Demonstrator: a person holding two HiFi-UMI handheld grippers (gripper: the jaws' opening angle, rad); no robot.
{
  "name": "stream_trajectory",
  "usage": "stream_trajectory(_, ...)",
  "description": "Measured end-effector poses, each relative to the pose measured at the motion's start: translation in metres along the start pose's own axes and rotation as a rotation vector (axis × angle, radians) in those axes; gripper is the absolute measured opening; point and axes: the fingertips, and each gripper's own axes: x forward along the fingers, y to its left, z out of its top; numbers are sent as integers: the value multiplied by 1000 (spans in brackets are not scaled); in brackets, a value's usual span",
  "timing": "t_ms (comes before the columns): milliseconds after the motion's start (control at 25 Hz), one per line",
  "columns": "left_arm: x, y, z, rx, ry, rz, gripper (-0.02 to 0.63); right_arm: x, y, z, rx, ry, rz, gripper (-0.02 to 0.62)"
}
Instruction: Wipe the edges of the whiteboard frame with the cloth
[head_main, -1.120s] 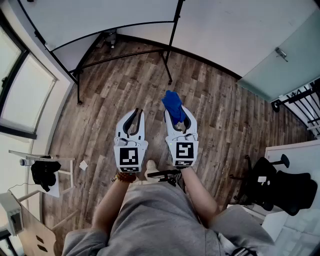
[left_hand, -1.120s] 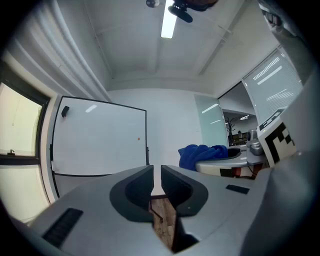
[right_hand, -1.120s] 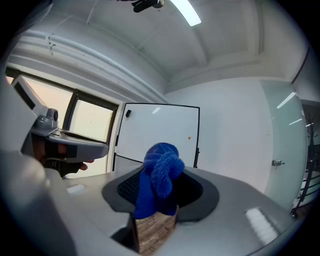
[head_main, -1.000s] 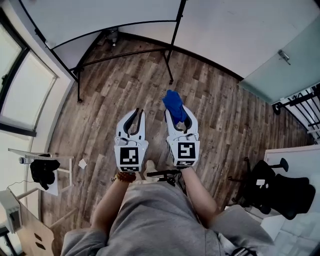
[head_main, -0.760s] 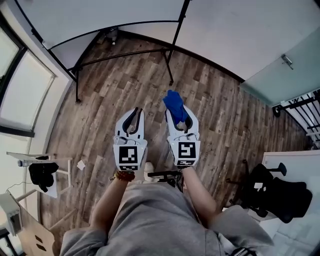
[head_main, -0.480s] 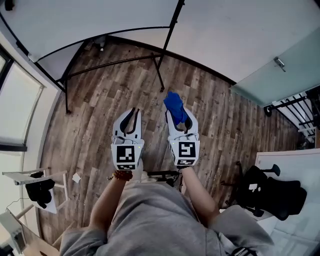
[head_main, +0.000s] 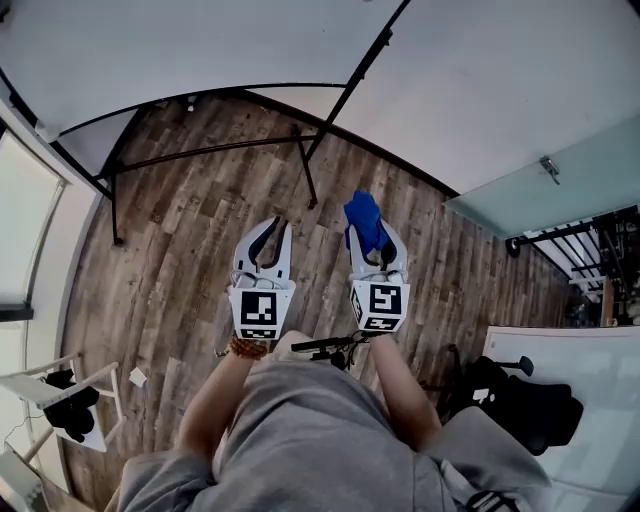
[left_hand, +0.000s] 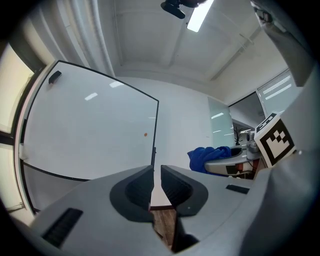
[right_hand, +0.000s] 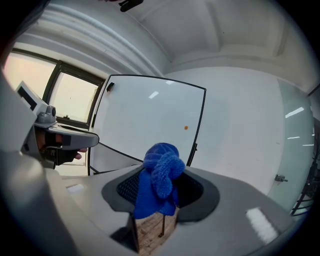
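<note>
The blue cloth (head_main: 364, 222) is clamped between the jaws of the right gripper (head_main: 374, 238), its long axis laid along them and its bunched end pointed far, toward the whiteboard (head_main: 150, 60), well apart from it. The left gripper (head_main: 268, 225) is held empty, jaws nearly together.

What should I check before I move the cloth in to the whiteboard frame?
1. Cloth clamped in the right gripper jaws: ok.
2. Cloth sticks out past the jaws, free to wipe: ok.
3. Left gripper empty, jaws shut: ok.
4. Cloth touching the whiteboard frame: not ok, the board stands ahead, apart from it.
5. Stand leg on the floor clear of the feet: cannot tell.
</note>
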Motion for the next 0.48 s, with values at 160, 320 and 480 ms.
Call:
stream_trajectory(160, 28, 26, -3, 4, 16, -27, 51, 39, -9, 1, 5, 7, -36, 184)
stream_trajectory(320, 46, 45, -4, 16, 40, -20, 51, 66, -16, -3, 25, 18, -36, 184)
stream_trajectory(480, 79, 44, -2, 34, 60, -29, 51, 88, -45, -8, 37, 28, -57, 184)
